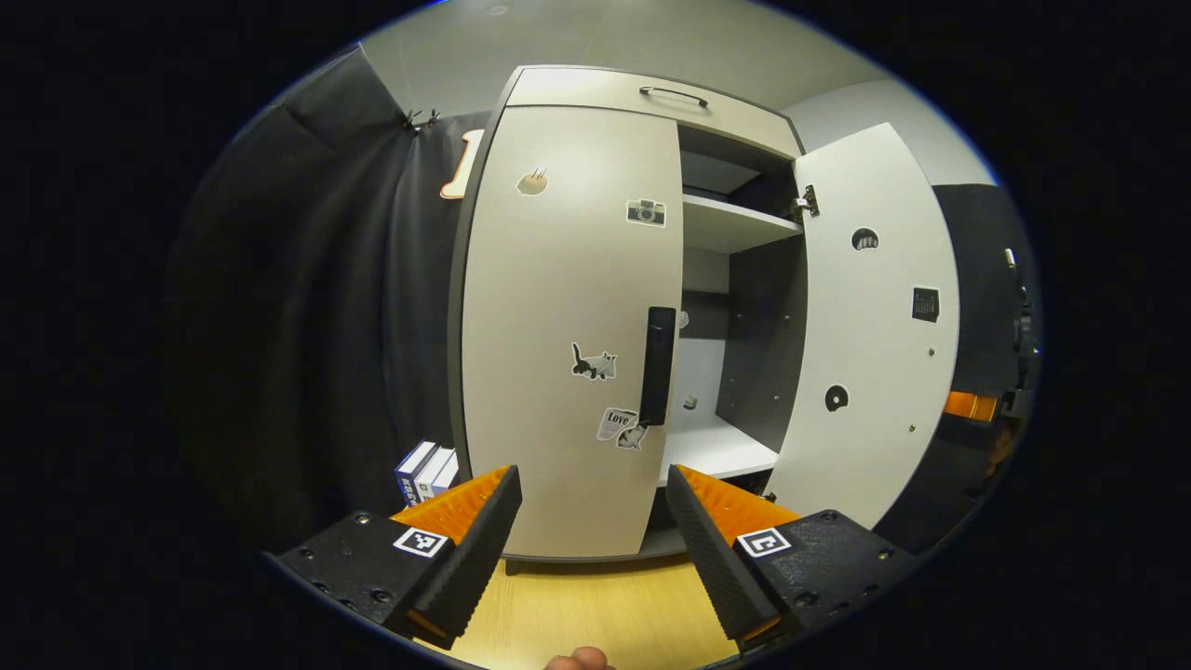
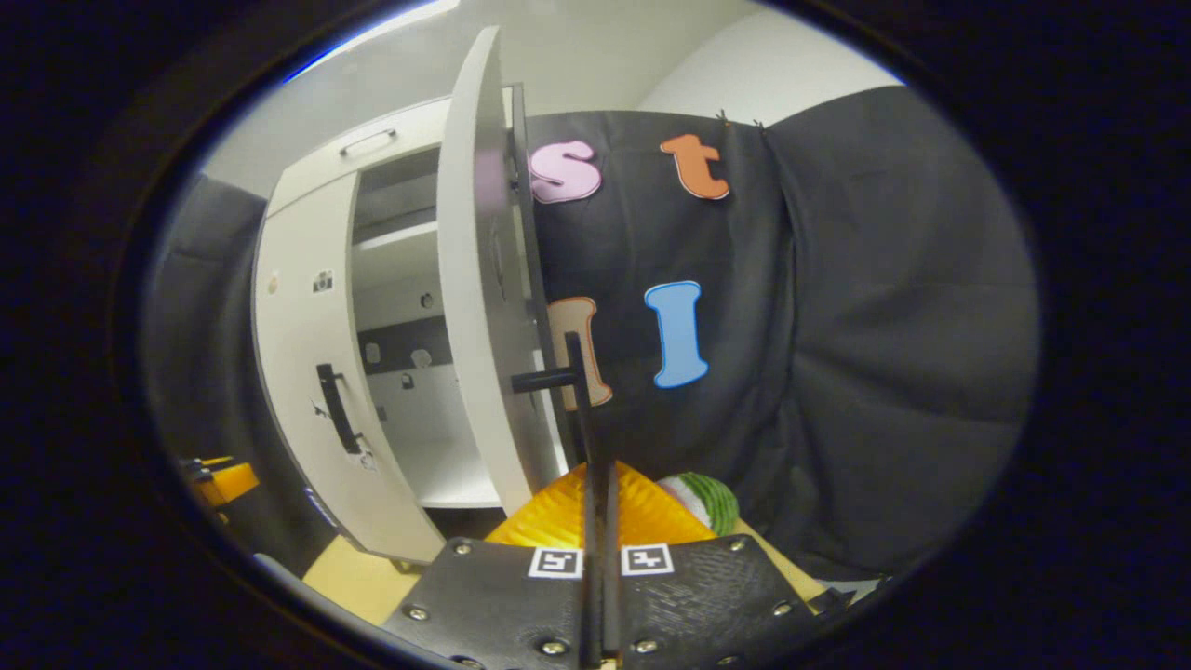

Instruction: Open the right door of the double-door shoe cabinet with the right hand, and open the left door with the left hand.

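Observation:
The shoe cabinet's left door (image 1: 568, 326) is closed, and its dark vertical handle (image 1: 658, 365) sits on the door's right edge. My left gripper (image 1: 594, 484) is open a short way in front of this door, low down, touching nothing. The right door (image 1: 875, 326) stands swung wide open. In the right gripper view that door (image 2: 475, 307) shows edge-on, and my right gripper (image 2: 595, 475) is shut on its thin dark handle (image 2: 575, 391), whose bar runs between the fingers. The left door (image 2: 307, 372) appears here too.
A drawer with a bar handle (image 1: 672, 93) tops the cabinet. Inside are an upper shelf (image 1: 735, 228) and a lower shelf (image 1: 721, 447) with a small object (image 1: 689, 402). Blue-and-white boxes (image 1: 426, 470) stand by the cabinet's left side. A green striped ball (image 2: 702, 498) lies by the cloth wall.

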Tool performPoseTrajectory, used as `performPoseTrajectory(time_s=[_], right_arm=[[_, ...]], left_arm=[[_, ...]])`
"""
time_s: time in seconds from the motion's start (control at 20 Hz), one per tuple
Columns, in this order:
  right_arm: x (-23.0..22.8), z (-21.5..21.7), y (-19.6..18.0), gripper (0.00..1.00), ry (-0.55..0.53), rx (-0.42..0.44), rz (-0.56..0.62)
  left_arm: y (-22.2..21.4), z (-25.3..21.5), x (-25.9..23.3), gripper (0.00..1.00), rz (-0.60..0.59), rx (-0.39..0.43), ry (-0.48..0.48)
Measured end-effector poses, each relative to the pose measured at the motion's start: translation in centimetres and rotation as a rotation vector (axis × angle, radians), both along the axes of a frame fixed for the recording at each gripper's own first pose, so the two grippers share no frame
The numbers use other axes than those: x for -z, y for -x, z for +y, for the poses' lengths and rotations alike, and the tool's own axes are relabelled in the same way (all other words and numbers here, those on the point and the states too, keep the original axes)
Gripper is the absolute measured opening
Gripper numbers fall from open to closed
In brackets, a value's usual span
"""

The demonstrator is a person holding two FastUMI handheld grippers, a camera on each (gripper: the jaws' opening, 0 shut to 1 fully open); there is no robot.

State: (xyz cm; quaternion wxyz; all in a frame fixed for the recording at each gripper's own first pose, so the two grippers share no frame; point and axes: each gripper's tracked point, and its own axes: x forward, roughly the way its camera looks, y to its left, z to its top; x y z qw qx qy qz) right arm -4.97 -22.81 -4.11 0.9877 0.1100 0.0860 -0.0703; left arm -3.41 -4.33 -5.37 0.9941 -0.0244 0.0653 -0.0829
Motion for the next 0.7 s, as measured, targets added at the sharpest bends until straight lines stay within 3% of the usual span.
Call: performPoseTrajectory(time_s=[0.15,0.55,0.7], right_arm=[[0.1,-0.4,0.1,0.01,-0.042,-0.007,-0.008],[1.3,-1.8,1.7,0.01,0.044,0.012,0.043],[2.1,-2.3,3.1,0.03,0.023,0.011,0.062]], left_arm=[[-1.0,-0.6,-0.3,0.97,-0.009,0.007,-0.021],[-5.1,-2.7,-1.5,0.97,-0.057,0.03,-0.056],[-6.7,-3.6,-1.8,0.99,-0.073,0.044,-0.062]])
